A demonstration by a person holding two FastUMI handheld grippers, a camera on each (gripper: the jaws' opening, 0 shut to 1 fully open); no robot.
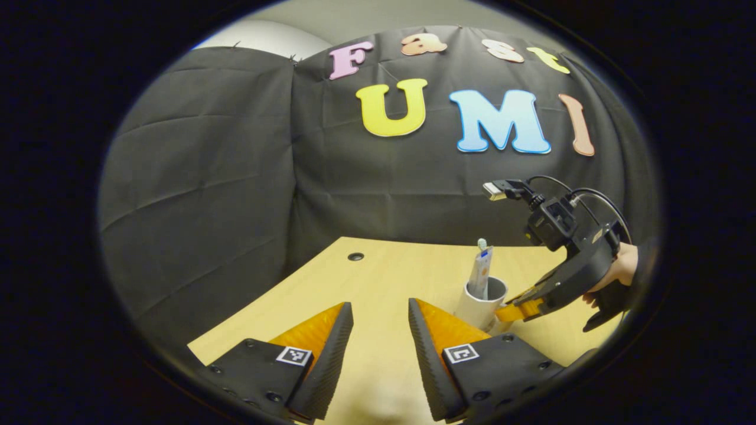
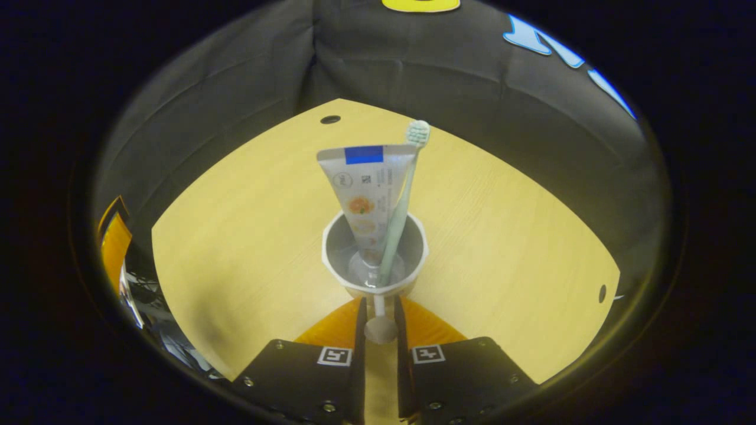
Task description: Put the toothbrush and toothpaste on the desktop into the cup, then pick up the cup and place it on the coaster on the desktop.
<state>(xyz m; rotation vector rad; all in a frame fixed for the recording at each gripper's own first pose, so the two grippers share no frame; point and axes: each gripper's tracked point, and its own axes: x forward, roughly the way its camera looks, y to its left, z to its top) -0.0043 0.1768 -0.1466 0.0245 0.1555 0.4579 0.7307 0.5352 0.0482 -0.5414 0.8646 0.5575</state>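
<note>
A white cup point(image 2: 332, 260) stands on the wooden desktop point(image 2: 236, 236), holding an upright toothpaste tube point(image 2: 363, 189) and a pale green toothbrush point(image 2: 404, 200) that leans on it. My right gripper point(image 2: 380, 323) is shut on the cup's handle, which sits between both fingers. In the left gripper view the same cup point(image 1: 475, 310) shows at the right, with the right gripper point(image 1: 511, 311) against its lower side and a hand point(image 1: 620, 268) holding that gripper. My left gripper point(image 1: 381, 330) is open above bare desktop point(image 1: 378, 271), to the left of the cup, with nothing between its fingers.
The black cloth wall closes in the desktop at the back and sides. A small round hole point(image 1: 355, 257) sits near the far edge of the desktop, and another hole point(image 2: 601, 293) lies at the right. Part of the left gripper point(image 2: 115, 242) shows at the left edge.
</note>
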